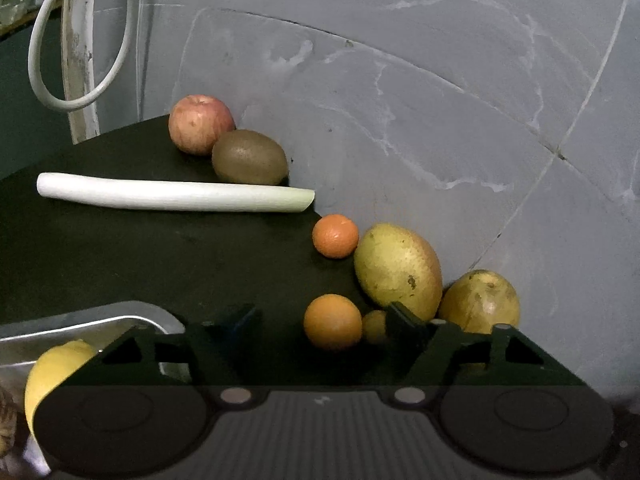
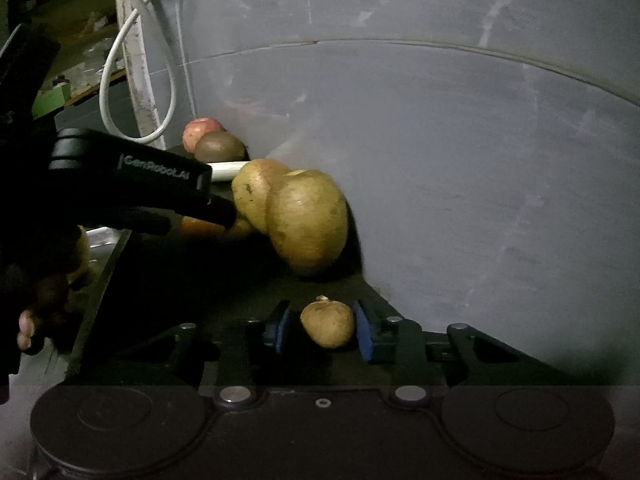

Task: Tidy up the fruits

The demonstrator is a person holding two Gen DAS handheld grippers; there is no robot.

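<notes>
On the dark table lie a red apple [image 1: 200, 124], a kiwi [image 1: 250, 157], a small orange [image 1: 335, 236], a larger orange [image 1: 332, 322], a big yellow-green mango [image 1: 398, 270] and a second one [image 1: 480, 300]. My left gripper [image 1: 320, 320] is open, its jaws either side of the larger orange. A metal tray [image 1: 100, 320] at the lower left holds a yellow lemon [image 1: 52, 368]. My right gripper [image 2: 326, 324] is open around a small brown fruit [image 2: 328, 322], its blue pads [image 2: 364, 332] close beside it. The mangoes [image 2: 308, 220] lie just beyond.
A white leek stalk [image 1: 172, 197] lies across the table behind the oranges. A grey wall [image 1: 440, 100] borders the table on the right. A white cable loop [image 1: 80, 40] hangs at the back left. The left gripper's body [image 2: 128, 176] and the person's hand fill the right view's left side.
</notes>
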